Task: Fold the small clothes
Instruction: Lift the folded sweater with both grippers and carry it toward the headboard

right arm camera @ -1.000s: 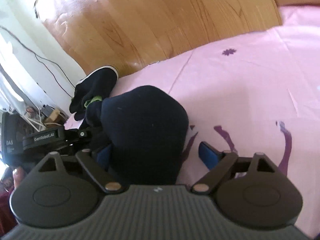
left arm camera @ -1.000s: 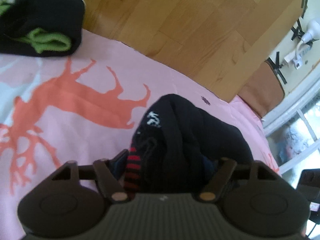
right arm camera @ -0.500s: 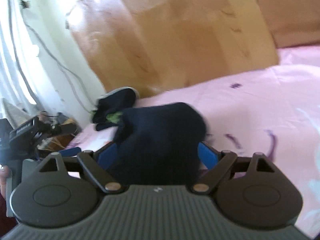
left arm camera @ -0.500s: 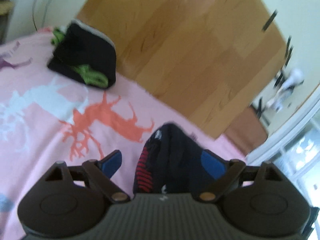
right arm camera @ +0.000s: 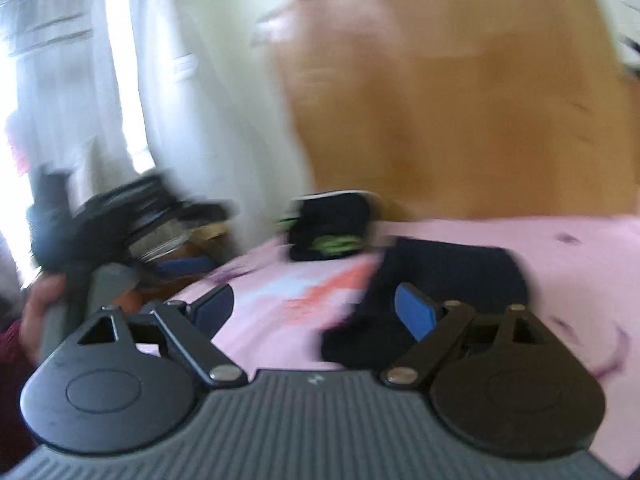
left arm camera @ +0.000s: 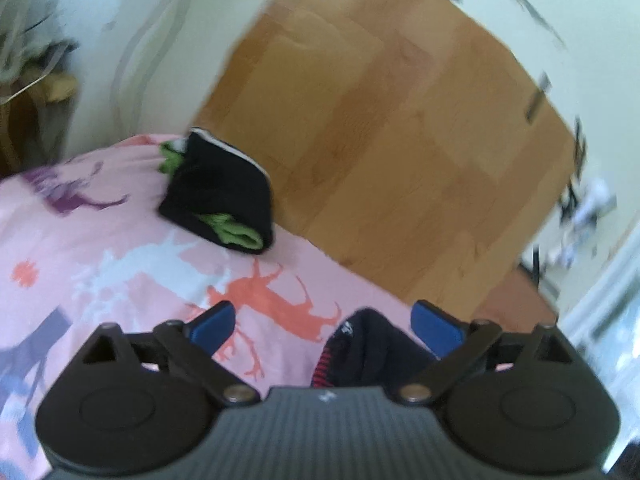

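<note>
The dark sock (left arm camera: pixel 372 344) with red stripes is lying bunched between the left gripper (left arm camera: pixel 326 322)'s opening, untouching jaws, its base hidden; the right gripper (right arm camera: pixel 316 306) is spread.

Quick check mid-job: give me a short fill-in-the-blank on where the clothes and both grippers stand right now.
1. The folded black garment with ____ trim lies near the edge of the pink bedsheet.
2. The left gripper has its jaws ____, pressing on nothing.
3. The dark sock with ____ stripes lies on the sheet below it.
4. The right gripper holds ____.

Missing words: green; opening; red; nothing
</note>
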Demonstrator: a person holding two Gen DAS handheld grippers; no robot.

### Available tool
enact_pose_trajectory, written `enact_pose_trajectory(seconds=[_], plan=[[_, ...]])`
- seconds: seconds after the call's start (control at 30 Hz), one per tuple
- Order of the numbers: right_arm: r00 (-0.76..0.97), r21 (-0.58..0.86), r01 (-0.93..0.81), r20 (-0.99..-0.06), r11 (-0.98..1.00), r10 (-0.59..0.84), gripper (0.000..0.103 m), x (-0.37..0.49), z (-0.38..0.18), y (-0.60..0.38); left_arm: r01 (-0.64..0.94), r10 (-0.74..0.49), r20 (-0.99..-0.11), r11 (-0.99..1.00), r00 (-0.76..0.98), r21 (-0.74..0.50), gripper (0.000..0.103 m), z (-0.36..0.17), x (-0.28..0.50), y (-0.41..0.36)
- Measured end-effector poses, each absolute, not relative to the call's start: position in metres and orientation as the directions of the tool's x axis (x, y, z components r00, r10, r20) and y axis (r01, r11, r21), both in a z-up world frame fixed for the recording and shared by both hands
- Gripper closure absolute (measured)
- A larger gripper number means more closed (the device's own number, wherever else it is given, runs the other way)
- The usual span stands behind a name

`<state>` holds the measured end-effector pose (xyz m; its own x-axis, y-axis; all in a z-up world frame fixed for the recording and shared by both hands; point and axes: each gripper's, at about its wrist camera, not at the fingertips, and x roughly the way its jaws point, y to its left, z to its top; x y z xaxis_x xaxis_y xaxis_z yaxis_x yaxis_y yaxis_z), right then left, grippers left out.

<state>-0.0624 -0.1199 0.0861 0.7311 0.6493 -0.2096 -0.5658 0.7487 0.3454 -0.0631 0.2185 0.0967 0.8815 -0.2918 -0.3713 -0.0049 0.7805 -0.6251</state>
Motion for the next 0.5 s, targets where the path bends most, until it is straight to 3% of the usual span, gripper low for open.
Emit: enact_pose_trajectory(seconds=[0.2,0.33,0.5], plan=[[0.782,0.518,-0.338,-0.311,0.786,0.541,0.013,-0.001,0.055,-0.199,0.073,-0.385,-0.475,0.831,0.791,-0.552,0.000,0.070,0.014,0.175],[0.712,0.610,-0.291,-0.377,0.737,0.592,0.012,0.046,0.029,-0.212,0.142,-0.512,-0.569,0.810,0.643,-0.569,0.001,0.036,0.061,0.154],[0.581,0.673,-0.307,-0.428,0.673,0.692,0.011,0.084,0.004,-0.186,0.199,-0.618,-0.569,0.753,0.543,-0.628,0.000,0.004,0.069,0.155]])
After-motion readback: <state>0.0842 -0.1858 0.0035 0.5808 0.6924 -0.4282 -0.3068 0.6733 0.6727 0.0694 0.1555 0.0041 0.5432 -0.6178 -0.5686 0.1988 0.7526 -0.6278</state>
